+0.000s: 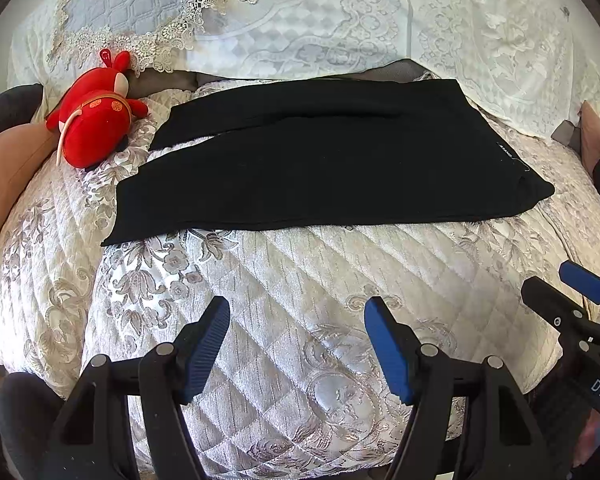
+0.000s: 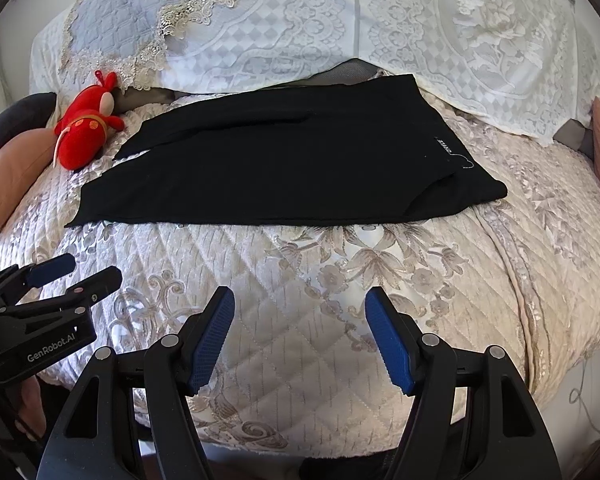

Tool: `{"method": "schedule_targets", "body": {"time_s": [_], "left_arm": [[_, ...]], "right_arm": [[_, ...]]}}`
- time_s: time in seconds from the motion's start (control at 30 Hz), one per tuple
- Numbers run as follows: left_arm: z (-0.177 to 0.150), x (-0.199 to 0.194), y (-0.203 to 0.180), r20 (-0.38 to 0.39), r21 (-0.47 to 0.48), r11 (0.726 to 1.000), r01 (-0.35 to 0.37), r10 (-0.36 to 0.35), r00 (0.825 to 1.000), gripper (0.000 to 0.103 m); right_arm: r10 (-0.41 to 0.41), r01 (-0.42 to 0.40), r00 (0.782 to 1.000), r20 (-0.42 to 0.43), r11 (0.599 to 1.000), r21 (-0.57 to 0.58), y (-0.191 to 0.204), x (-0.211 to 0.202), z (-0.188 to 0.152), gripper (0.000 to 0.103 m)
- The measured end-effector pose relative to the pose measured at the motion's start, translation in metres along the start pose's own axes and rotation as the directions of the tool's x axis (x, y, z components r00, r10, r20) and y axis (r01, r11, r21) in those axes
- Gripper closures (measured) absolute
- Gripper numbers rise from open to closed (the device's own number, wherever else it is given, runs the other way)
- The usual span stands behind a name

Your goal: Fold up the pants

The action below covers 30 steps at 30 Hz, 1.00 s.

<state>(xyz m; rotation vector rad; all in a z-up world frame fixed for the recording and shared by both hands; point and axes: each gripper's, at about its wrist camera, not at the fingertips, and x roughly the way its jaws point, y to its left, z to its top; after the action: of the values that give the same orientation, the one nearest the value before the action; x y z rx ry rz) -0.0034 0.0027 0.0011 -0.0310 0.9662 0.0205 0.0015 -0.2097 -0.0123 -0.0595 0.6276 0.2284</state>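
So we've got the black pants (image 1: 320,160) lying flat across the quilted bed (image 1: 300,300), waistband to the right and legs toward the red plush toy (image 1: 94,120), while our left gripper (image 1: 296,344) and right gripper (image 2: 300,340) both hang wide apart and empty, well short of the near edge. They look soft, light and floppy, so we'd guess they'll sag and slide on that shiny cover; best bet is pinching the 2 corners of the near edge, hem and waistband
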Motion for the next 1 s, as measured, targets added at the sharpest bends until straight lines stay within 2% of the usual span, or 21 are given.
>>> {"method": "schedule_targets", "body": {"time_s": [1.0], "left_arm": [[0.0001,0.0031,0.0018,-0.001,-0.014,1.0,-0.005,0.005,1.0,0.031]], "right_arm": [[0.008,-0.008,1.0,0.001,1.0,-0.002,0.0023,0.0019,-0.0004,0.035]]}}
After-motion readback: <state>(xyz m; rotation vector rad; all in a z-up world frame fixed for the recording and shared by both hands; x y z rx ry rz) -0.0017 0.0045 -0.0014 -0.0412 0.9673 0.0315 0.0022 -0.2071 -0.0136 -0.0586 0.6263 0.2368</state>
